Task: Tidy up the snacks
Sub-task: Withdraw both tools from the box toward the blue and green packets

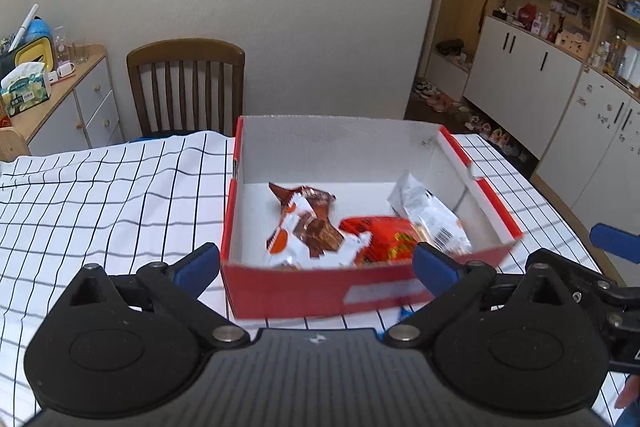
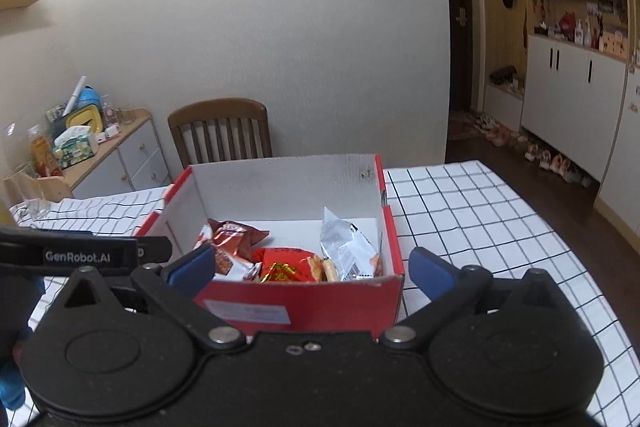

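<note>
A red cardboard box (image 1: 320, 291) with a white inside stands on the checked tablecloth; it also shows in the right wrist view (image 2: 304, 301). Inside lie a brown and white snack packet (image 1: 308, 223), a red packet (image 1: 380, 237) and a silver packet (image 1: 430, 213). The same brown packet (image 2: 234, 239), red packet (image 2: 286, 265) and silver packet (image 2: 346, 247) show in the right wrist view. My left gripper (image 1: 316, 265) is open and empty, just before the box's near wall. My right gripper (image 2: 310, 267) is open and empty, its fingers astride the near wall.
A wooden chair (image 1: 186, 87) stands behind the table. A sideboard (image 1: 60, 107) with a tissue box and glasses is at the left. White cabinets (image 1: 560, 87) and shoes on the floor are at the right. The other gripper's body (image 2: 80, 253) reaches in from the left.
</note>
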`<control>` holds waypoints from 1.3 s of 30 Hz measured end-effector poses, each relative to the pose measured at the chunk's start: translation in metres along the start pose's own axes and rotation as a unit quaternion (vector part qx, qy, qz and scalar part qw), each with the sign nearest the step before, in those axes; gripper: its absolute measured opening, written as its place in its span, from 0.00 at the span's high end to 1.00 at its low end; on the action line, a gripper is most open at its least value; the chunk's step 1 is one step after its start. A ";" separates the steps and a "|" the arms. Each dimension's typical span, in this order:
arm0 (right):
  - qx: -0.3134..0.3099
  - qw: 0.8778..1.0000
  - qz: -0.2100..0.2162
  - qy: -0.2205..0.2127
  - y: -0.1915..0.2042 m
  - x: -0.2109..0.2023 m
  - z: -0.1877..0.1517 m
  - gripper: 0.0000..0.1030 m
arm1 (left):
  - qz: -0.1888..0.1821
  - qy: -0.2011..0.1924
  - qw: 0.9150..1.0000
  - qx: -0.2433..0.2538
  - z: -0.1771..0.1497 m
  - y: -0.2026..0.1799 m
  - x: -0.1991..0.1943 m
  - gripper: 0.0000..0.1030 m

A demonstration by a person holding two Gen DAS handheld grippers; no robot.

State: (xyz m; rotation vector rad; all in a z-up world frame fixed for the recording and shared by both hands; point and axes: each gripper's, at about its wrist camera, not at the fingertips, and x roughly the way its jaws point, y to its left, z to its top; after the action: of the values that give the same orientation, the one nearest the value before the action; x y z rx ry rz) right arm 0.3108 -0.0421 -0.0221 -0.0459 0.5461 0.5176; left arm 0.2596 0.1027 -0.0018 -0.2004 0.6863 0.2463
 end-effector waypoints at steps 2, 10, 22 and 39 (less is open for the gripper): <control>-0.011 1.000 0.002 -0.012 0.003 -0.014 -0.005 0.00 | -0.003 0.002 1.000 0.001 -0.005 -0.002 -0.010 0.00; 0.032 0.998 0.008 -0.050 -0.003 -0.057 -0.021 0.00 | -0.016 -0.006 1.000 0.003 -0.026 -0.007 -0.049 0.00; -0.070 0.997 -0.043 -0.006 0.025 -0.092 -0.046 0.00 | -0.027 -0.003 1.000 0.007 -0.068 -0.008 -0.080 0.00; -0.076 0.996 -0.041 0.025 0.032 -0.078 -0.064 0.00 | -0.003 0.020 1.000 -0.005 -0.125 -0.006 -0.055 0.00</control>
State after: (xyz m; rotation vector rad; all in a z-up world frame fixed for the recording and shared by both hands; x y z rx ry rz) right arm 0.2072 -0.0616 -0.0346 -0.2252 0.5517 0.4779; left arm 0.1450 0.0558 -0.0606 -0.2179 0.7234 0.2406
